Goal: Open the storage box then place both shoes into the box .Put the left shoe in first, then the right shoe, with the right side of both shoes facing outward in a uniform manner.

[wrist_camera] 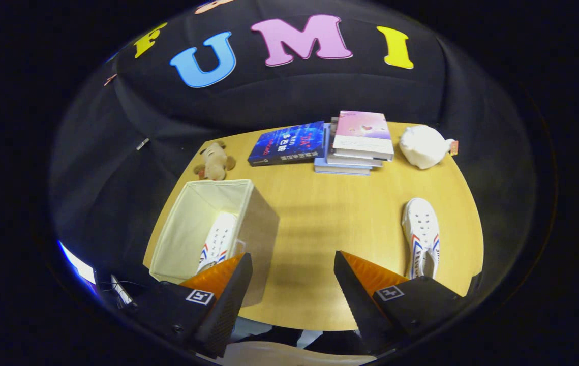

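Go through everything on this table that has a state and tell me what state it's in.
Cream fabric storage box: open, upright.
White canvas shoe in the box: inside, upright.
White canvas shoe on the wooden table: outside, upright.
Stack of books: closed.
Blue book: closed, flat.
Gripper: open, empty.

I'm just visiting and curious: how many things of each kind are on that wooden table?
White canvas shoes: 2, one in the cream fabric storage box
Cream fabric storage box: 1
Books: about 4, one blue, the rest stacked
Soft toys: 2, brown, white
Total: about 9
The gripper is open.
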The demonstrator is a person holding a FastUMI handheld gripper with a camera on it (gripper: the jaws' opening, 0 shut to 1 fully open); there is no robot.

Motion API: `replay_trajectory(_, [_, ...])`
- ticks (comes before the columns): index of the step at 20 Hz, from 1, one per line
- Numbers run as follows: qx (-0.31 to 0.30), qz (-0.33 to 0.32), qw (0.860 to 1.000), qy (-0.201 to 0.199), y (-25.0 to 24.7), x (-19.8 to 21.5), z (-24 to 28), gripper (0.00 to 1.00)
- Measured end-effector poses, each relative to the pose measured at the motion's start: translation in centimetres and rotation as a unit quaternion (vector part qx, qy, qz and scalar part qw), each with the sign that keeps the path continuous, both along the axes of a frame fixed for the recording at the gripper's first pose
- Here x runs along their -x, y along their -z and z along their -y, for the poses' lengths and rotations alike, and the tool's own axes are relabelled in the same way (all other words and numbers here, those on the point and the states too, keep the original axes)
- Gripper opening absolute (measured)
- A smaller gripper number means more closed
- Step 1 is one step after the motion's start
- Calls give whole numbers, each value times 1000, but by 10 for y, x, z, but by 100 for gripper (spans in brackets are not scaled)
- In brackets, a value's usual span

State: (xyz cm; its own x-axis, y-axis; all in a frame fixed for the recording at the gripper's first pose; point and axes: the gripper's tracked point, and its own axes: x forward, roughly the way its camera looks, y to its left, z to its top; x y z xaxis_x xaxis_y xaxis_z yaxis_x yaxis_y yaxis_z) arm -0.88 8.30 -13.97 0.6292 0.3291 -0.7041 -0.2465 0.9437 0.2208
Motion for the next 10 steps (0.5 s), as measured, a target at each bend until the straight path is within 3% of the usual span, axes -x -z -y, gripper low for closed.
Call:
replay_trajectory(6, [36, 0, 999, 33, 27, -18, 94, 99])
replay_trajectory(10, [60, -2, 998, 33, 54, -33, 138, 99])
